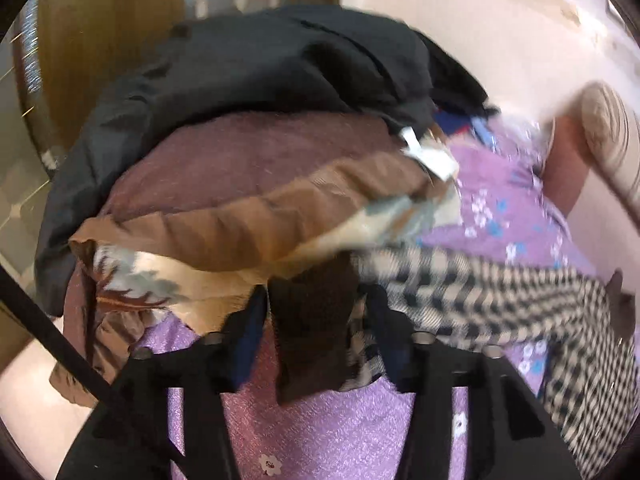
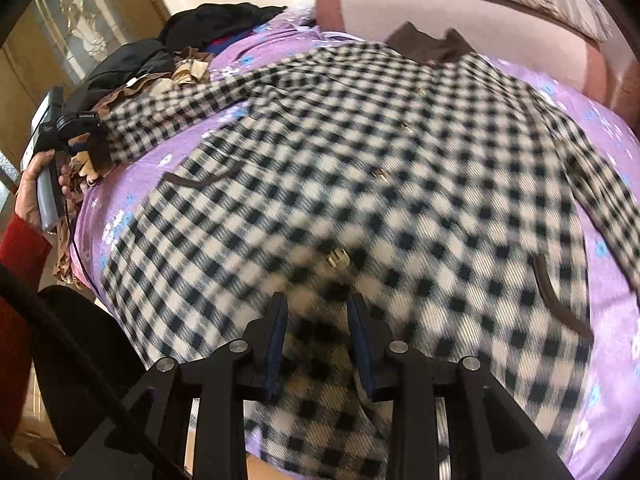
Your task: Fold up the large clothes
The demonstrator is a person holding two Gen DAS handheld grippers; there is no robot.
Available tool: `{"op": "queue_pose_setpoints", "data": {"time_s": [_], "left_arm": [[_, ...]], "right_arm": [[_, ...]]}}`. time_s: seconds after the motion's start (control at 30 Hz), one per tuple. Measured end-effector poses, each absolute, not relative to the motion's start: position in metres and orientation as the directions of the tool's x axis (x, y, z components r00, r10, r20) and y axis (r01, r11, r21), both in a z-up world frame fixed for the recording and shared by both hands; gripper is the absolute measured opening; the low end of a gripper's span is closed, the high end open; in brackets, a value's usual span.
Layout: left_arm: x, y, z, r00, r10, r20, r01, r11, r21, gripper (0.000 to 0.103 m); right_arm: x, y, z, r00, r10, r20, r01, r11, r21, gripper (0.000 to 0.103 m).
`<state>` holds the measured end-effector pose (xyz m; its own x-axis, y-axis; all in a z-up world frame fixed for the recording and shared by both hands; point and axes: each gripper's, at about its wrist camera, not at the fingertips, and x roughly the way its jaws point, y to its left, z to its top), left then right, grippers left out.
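Note:
A black-and-cream checked coat [image 2: 360,152] with a brown collar [image 2: 430,44] lies spread flat on a purple flowered bedspread [image 2: 132,184]. My left gripper [image 1: 316,312] is shut on the brown cuff [image 1: 312,320] of the coat's sleeve [image 1: 480,292], at the bed's left side. The left gripper also shows in the right wrist view [image 2: 86,136], at the end of that sleeve. My right gripper [image 2: 316,312] hovers over the coat's lower hem with its jaws apart and nothing between them.
A pile of other clothes, black [image 1: 260,64], maroon [image 1: 240,152] and brown patterned [image 1: 240,224], lies at the bed's far left. A padded headboard [image 2: 440,4] is beyond the collar. Wooden cabinets [image 2: 60,40] stand to the left.

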<state>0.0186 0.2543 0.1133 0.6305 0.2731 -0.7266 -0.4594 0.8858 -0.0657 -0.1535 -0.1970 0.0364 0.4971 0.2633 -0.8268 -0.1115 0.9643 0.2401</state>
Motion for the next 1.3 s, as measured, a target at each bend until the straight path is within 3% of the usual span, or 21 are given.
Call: {"op": "queue_pose_setpoints", "data": {"time_s": [0.1, 0.2, 0.47, 0.57, 0.73, 1.0, 1.03, 1.07, 1.1, 1.3], "left_arm": [[0.009, 0.267, 0.116, 0.647, 0.281, -0.709, -0.483, 0.871, -0.095, 0.067], [0.000, 0.283, 0.115, 0.647, 0.269, -0.714, -0.501, 0.856, -0.131, 0.067], [-0.031, 0.350, 0.111, 0.633, 0.290, -0.717, -0.610, 0.758, -0.231, 0.067], [-0.033, 0.371, 0.110, 0.623, 0.325, -0.712, -0.659, 0.709, -0.253, 0.067], [-0.043, 0.393, 0.112, 0.632, 0.340, -0.697, -0.687, 0.662, -0.300, 0.067], [-0.045, 0.399, 0.115, 0.635, 0.345, -0.691, -0.692, 0.651, -0.311, 0.067], [-0.044, 0.401, 0.116, 0.635, 0.347, -0.690, -0.694, 0.650, -0.311, 0.067], [-0.045, 0.402, 0.117, 0.635, 0.349, -0.689, -0.694, 0.649, -0.310, 0.067], [-0.046, 0.402, 0.117, 0.634, 0.354, -0.688, -0.696, 0.650, -0.307, 0.067], [-0.044, 0.385, 0.122, 0.642, 0.374, -0.669, -0.686, 0.669, -0.285, 0.067]], "right_arm": [[-0.133, -0.175, 0.051, 0.500, 0.278, -0.820, -0.172, 0.960, 0.221, 0.043], [-0.098, -0.132, 0.068, 0.513, 0.316, -0.798, -0.264, 0.943, 0.204, 0.051], [-0.019, 0.028, 0.072, 0.469, 0.469, -0.748, -0.498, 0.840, 0.214, 0.059], [0.000, 0.100, 0.064, 0.472, 0.452, -0.757, -0.584, 0.803, 0.116, 0.062], [0.010, 0.199, 0.032, 0.544, 0.332, -0.770, -0.688, 0.702, -0.184, 0.062], [0.012, 0.264, 0.008, 0.681, 0.241, -0.692, -0.662, 0.605, -0.441, 0.062], [0.014, 0.269, 0.007, 0.681, 0.239, -0.692, -0.664, 0.600, -0.446, 0.058], [0.016, 0.272, 0.006, 0.662, 0.245, -0.709, -0.679, 0.596, -0.429, 0.031], [0.019, 0.274, 0.005, 0.653, 0.224, -0.723, -0.677, 0.602, -0.425, 0.014], [0.024, 0.231, 0.047, 0.662, 0.294, -0.689, -0.617, 0.736, -0.278, 0.014]]}}
